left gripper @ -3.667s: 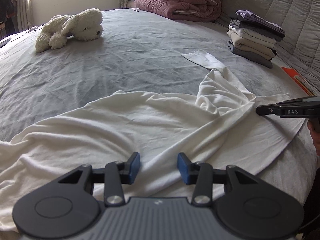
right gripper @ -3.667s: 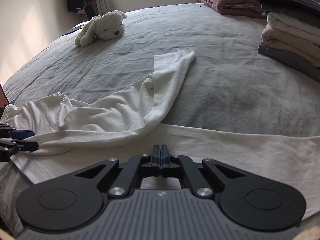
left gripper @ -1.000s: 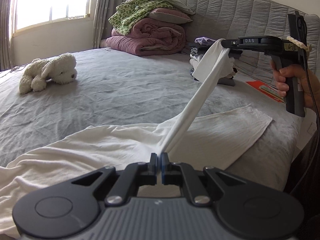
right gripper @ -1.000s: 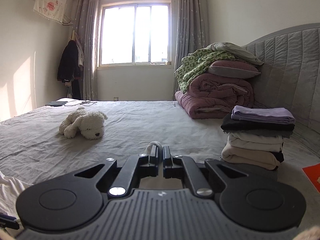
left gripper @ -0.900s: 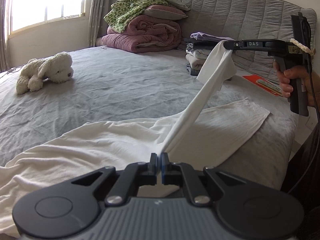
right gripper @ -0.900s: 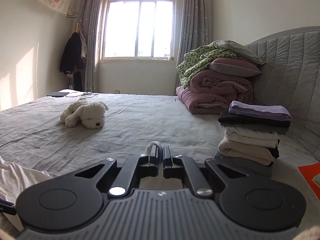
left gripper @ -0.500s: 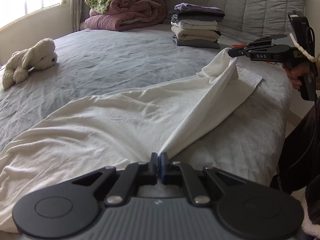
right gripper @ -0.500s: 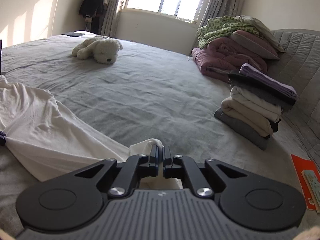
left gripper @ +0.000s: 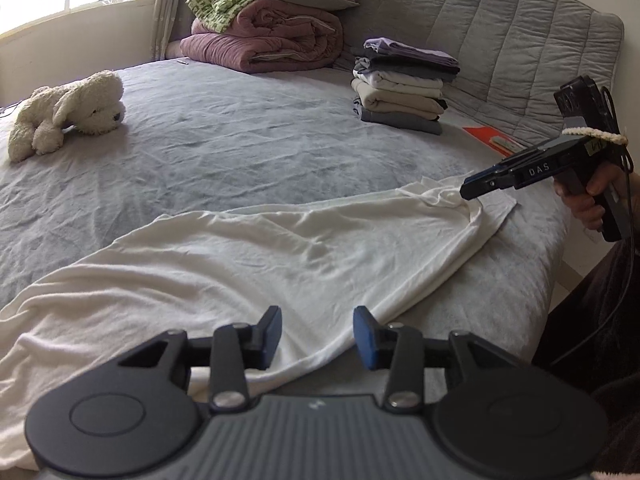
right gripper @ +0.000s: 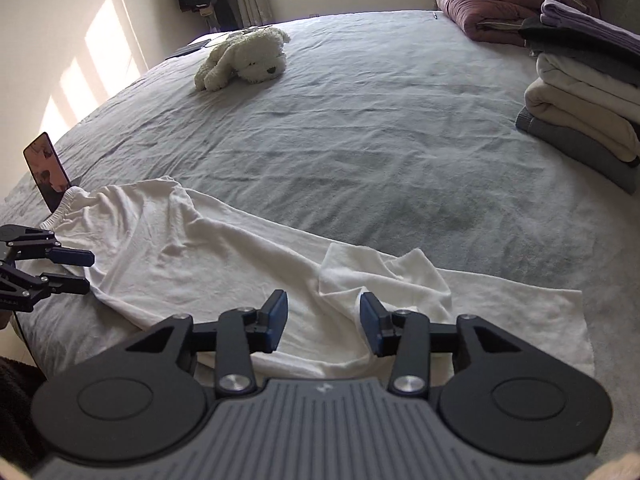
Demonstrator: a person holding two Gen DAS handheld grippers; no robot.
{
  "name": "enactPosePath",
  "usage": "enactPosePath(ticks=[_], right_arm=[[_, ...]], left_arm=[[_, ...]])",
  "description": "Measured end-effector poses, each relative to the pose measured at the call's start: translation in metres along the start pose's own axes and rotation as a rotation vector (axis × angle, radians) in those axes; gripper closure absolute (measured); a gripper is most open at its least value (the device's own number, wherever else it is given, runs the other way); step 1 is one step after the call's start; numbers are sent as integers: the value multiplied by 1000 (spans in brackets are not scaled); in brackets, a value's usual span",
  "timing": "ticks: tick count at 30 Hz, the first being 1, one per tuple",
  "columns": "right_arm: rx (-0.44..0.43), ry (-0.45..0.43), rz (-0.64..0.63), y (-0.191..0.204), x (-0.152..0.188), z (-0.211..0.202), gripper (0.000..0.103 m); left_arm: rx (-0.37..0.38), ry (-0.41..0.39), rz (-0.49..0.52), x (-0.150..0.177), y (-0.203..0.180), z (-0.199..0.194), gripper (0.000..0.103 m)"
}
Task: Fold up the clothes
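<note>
Letting go on both sides: left gripper and right gripper have just been opening, jaws now apart with nothing pinched. White garment lies doubled over on the bed, so that fold looks done; next regrip, I'd guess.

"DAS" on right gripper

Grey bed, quilted headboard
</note>
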State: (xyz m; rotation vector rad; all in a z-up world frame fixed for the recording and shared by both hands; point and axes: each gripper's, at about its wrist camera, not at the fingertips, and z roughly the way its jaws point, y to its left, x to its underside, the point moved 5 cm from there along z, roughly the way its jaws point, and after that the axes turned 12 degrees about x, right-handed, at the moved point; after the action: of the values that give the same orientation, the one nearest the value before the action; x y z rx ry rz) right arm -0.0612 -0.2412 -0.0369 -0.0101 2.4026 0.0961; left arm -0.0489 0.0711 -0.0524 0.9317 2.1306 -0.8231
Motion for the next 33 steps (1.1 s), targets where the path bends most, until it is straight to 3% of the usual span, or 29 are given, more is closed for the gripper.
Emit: enactPosePath(ticks=[6,11,15,19,24,33], right_arm=[[-190,80,109,20,-22,33,58],[-357,189,267,27,-47,69,58],[-409,261,381,32,-63,101,58],[-396,295,398,41,-69,123,58],[-485,333,428,60,-73,138,58],[-591,370,418,95,-73,160,59]], left_arm=[[-203,-96,-186,-22,45,10,62],[-300,-123,-311,-30,74,20,63],[-333,-143,-377,-33,88,25,63],[-358,-125,-413,-31,99,32,63],[-370,-122,-409,-26,105,30,64],[-367,-109,-376,-7,114,14,86]])
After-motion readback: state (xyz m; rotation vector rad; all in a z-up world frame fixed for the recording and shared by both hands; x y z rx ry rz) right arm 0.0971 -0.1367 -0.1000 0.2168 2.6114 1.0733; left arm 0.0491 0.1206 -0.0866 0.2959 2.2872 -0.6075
